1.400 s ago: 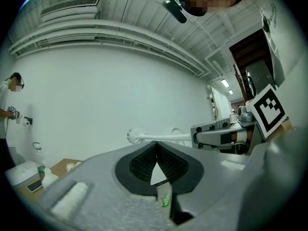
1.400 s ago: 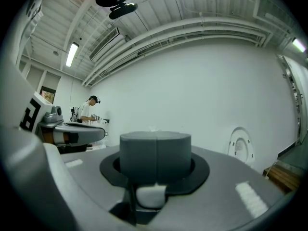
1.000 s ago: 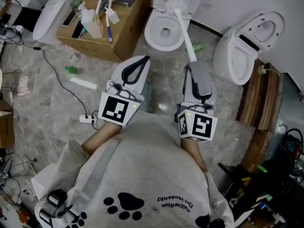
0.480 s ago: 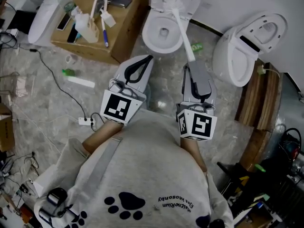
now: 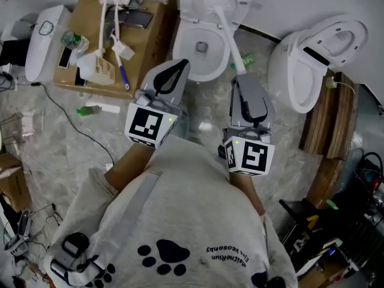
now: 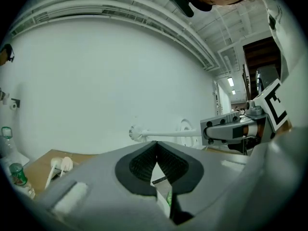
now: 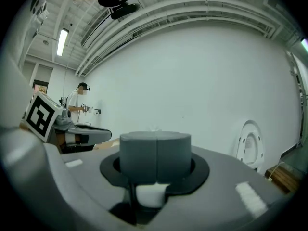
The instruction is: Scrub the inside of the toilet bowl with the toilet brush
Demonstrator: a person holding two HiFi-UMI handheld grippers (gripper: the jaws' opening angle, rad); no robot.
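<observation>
Holding the toilet brush (image 5: 227,33) clamped in my right gripper (image 5: 242,75), I judge its head sits at twelve o'clock beyond the toilet bowl (image 5: 182,48). My left gripper (image 5: 178,66) has its jaws together on nothing. Next I'd dip the head inside.

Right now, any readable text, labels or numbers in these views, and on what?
No text reads clearly.
Sweatshirt: one line of print by the paw prints, upside down, too small to read.
Marker cubes: square patterns only, no letters.
Plastic bottle: label too small to read.
</observation>
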